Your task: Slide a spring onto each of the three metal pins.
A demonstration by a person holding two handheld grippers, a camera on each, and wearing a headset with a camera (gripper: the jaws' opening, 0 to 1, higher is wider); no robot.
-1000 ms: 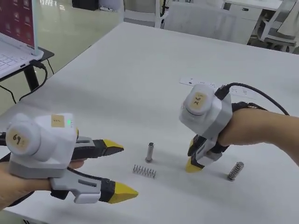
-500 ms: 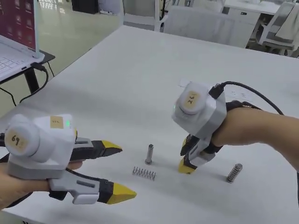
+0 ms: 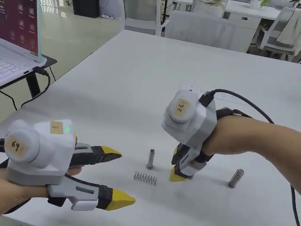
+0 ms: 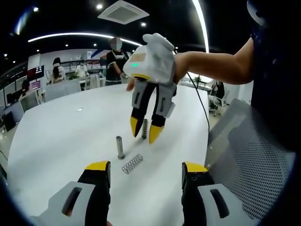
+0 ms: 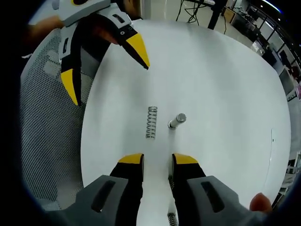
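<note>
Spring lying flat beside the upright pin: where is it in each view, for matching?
Head view: lying spring, low centre, just below the upright pin.
Left gripper view: spring low centre, right of the pin.
Right gripper view: spring at centre, left of the pin.
Shared landmark: the upright pin.

An open-plan office: a laptop (image 3: 14, 44) at upper left, swivel chairs (image 3: 281, 29) upper right, long white tabletops (image 3: 141, 70), ceiling strip lights (image 4: 70, 36).
</note>
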